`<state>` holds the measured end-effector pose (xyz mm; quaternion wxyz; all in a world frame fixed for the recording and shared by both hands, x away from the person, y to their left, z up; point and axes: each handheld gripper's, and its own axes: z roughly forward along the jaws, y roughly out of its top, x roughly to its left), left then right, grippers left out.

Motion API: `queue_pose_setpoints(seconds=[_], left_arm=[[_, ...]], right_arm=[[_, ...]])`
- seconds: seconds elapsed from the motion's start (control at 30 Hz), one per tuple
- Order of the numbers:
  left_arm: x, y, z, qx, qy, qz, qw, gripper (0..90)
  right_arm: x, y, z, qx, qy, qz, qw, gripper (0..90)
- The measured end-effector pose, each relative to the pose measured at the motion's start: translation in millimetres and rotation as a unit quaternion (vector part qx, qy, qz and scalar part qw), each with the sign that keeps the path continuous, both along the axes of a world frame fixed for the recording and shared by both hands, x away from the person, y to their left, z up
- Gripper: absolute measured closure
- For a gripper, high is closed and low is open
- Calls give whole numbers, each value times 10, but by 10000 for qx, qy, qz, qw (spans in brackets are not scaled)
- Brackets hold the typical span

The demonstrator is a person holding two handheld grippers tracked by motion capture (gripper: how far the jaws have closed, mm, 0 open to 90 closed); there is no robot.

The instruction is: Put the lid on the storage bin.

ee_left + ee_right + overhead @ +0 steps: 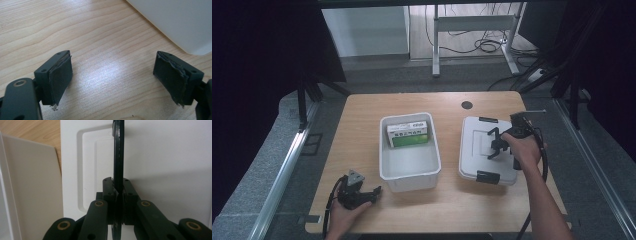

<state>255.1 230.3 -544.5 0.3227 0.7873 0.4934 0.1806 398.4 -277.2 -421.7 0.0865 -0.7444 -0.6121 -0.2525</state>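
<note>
A white lid [474, 155] sits over the right part of the wooden table, with black clips at its near and far edges. Its thin black handle [118, 157] stands up on edge from the lid [162, 157], and my right gripper [118, 191] is shut on it from the right side [495, 145]. I cannot tell whether the lid touches the table. A white open bin [409, 181] stands in the middle with a green and white box [408, 135] at its far end. My left gripper [373, 192] rests open near the front left edge, nothing between its pads [60, 77].
The bin's white wall [180, 22] rises just ahead and to the right of the left gripper, and its side [32, 185] is close beside the lid. A dark round hole [467, 105] marks the table's far edge. Bare wood [105, 50] lies under the left gripper.
</note>
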Motion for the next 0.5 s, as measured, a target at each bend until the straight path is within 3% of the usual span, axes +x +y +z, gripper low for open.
queue_pose_setpoints(seconds=[0.5], left_arm=[[2, -1, 1, 4, 2, 1, 10000, 155]], right_arm=[[-71, 83, 245, 11, -247, 187, 9995, 845]])
